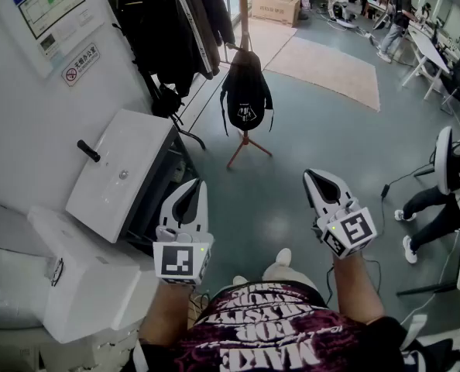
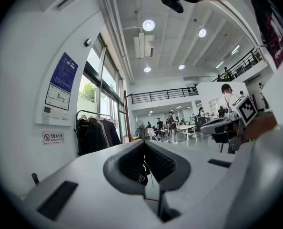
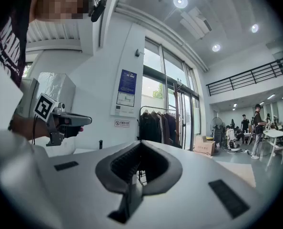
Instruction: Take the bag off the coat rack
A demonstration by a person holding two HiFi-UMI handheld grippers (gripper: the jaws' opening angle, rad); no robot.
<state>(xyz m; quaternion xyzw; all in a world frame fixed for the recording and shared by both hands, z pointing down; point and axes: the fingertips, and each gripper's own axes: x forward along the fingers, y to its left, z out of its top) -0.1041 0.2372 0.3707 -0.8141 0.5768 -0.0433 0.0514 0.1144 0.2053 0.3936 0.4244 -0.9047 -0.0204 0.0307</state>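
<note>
We are holding two grippers level, side by side in front of us: the left gripper and the right gripper, both with jaws closed together and holding nothing. One white cabinet is standing at our left. Farther across the floor, one black bag is hanging on the single coat rack, just beside a rail of dark jackets.

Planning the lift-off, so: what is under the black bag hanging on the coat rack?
Only the rack's wooden legs on the floor show below the bag. The bag covers the stretch of pole behind it.
</note>
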